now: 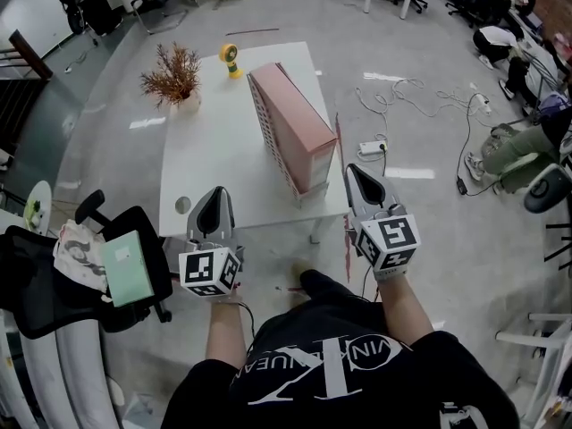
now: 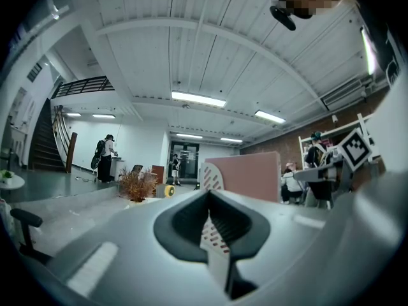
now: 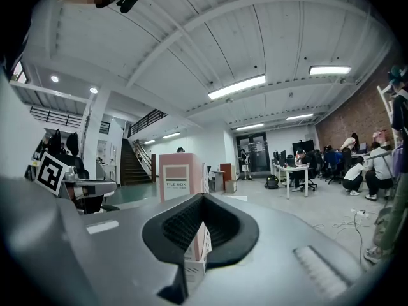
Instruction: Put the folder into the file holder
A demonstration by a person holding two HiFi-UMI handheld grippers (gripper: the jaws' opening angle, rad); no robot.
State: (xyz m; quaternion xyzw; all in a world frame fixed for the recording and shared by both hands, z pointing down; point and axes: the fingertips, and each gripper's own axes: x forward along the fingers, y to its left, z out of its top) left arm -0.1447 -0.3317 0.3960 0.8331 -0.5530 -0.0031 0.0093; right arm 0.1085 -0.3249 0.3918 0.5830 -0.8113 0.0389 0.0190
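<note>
Shows the pink folder (image 1: 302, 125) standing on edge inside the white slotted file holder (image 1: 268, 130), toward the right near corner of the white tabletop (image 1: 210, 155). Holds the left gripper (image 1: 215, 202) and right gripper (image 1: 359, 182) at the tabletop's near edge, clear of the holder, both pairs of jaws pressed together on nothing
</note>
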